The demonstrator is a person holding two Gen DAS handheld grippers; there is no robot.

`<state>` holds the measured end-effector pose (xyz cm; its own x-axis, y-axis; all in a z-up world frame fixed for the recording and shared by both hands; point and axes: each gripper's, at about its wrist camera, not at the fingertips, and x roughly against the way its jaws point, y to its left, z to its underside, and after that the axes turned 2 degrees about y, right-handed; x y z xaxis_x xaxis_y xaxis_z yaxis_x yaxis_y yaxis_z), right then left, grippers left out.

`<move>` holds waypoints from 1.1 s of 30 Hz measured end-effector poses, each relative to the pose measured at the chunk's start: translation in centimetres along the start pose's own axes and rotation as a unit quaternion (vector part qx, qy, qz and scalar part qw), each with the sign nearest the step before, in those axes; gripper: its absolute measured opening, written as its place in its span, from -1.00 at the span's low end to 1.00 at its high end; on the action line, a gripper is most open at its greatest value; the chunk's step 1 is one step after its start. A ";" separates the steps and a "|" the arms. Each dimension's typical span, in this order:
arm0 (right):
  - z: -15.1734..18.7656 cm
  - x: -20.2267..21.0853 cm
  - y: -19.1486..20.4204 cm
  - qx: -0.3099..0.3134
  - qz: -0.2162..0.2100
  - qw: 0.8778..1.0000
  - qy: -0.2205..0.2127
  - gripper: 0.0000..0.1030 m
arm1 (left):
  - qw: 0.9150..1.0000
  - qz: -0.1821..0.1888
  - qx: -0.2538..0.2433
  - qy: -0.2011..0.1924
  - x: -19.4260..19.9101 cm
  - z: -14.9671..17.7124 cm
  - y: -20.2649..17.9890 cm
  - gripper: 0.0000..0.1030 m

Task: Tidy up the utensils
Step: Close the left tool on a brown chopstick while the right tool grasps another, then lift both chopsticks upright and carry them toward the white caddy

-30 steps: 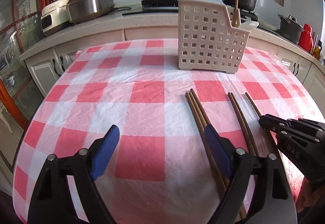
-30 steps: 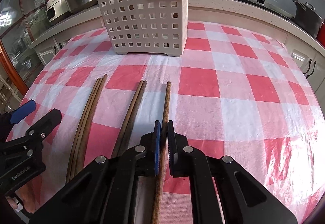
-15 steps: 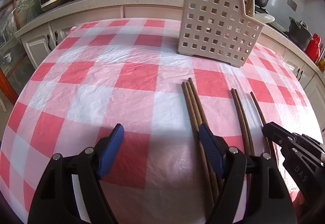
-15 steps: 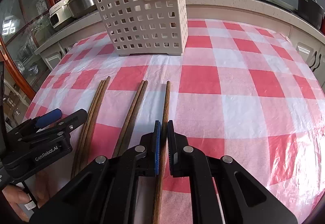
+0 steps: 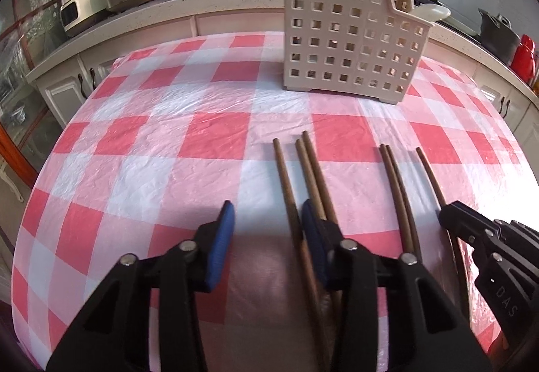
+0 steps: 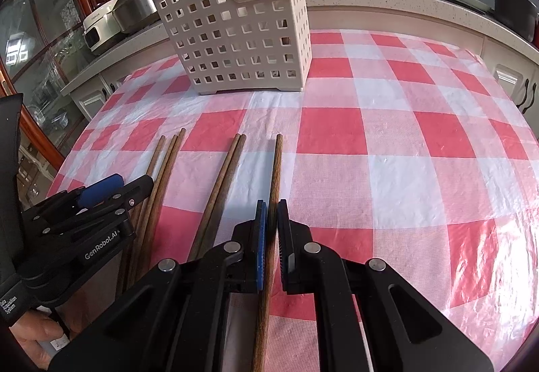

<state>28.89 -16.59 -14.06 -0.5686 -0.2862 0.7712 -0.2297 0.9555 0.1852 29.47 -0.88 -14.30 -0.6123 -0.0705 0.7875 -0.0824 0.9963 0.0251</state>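
Right hand-held gripper (image 6: 272, 220): jaws clamped on 1 single chopstick (image 6: 274, 176), which runs fwd from between the pads, tip on the checked cloth of the surface (image 6: 404, 143). Just left of it lies a pair of chopsticks (image 6: 225, 176), touching each other.

Left hand-held gripper (image 5: 266, 230): jaws spread wide, nothing between the pads; its right pad sits over a group of 3 chopsticks (image 5: 305, 169), w/ 1 stick slightly apart on the left side.

Ahead of both, well apart from the sticks, stands the white perforated utensil basket (image 6: 235, 45), upright on the cloth, w/ utensil handles poking up from it.
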 end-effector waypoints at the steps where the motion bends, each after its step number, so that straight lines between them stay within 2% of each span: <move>1: 0.0 0.0 0.1 0.004 0.003 1.000 0.000 -0.85 | 1.000 0.001 -0.008 -0.001 0.1 0.1 -0.3 -0.44; 7: -0.1 -0.2 0.6 0.024 0.015 1.000 0.003 -0.85 | 1.000 0.015 -0.025 -0.002 0.1 0.2 -0.6 -0.83; 12: -0.1 -0.1 0.4 0.025 0.014 1.000 0.000 -0.87 | 0.999 0.033 -0.025 -0.004 0.2 0.3 0.0 -0.87; 15: 0.0 0.7 0.6 0.032 0.018 0.999 -0.020 -0.87 | 0.999 0.041 -0.022 -0.009 0.5 0.5 0.3 -0.88; 22: -0.2 3.6 1.3 0.043 0.002 0.997 -0.070 -0.87 | 0.997 0.050 -0.026 -0.059 3.8 0.7 0.7 -0.88; 33: -0.7 9.2 2.4 0.055 -0.014 0.987 -0.149 -0.87 | 0.988 0.083 -0.007 -0.127 10.5 0.4 3.0 -0.88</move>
<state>23.61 -16.89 -6.07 -0.7646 -0.3364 0.5498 -0.3234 0.9381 0.1242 22.46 1.36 -6.21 -0.7946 0.0861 0.6010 0.0459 0.9956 -0.0819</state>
